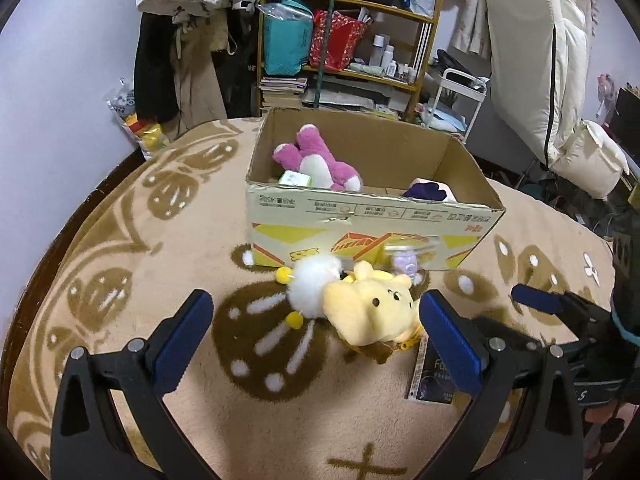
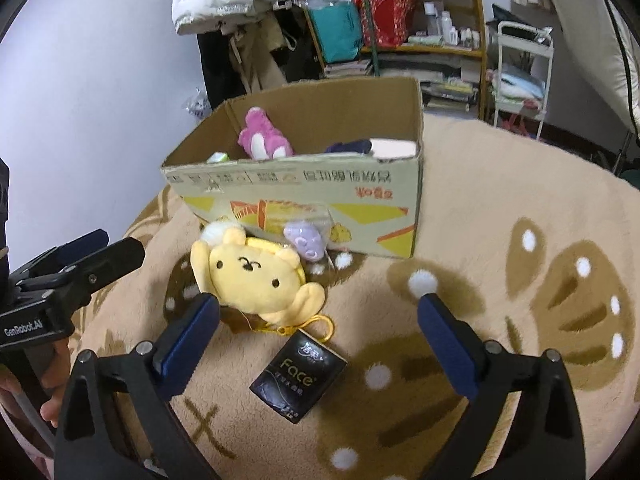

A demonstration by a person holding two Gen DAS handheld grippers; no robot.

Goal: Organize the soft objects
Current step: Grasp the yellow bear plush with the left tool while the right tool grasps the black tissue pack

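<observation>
Both grippers' jaws gape wide, the yellow plush (image 1: 370, 308) lying just ahead between the left gripper's (image 1: 316, 328) jaws.

A beige patterned blanket (image 2: 500, 200) covers the tabletop, bearing a cardboard box (image 2: 320, 200), yellow plush (image 2: 256, 280), purple toy (image 2: 306, 242) and black packet (image 2: 298, 374).

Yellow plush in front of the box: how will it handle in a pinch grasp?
The yellow plush looks stuffed and fuzzy, so it probably squashes and grips well. Likely light for its size. Its white pom-pom and yellow clip cord will probably dangle when lifted, and may snag the cardboard box rim.
</observation>
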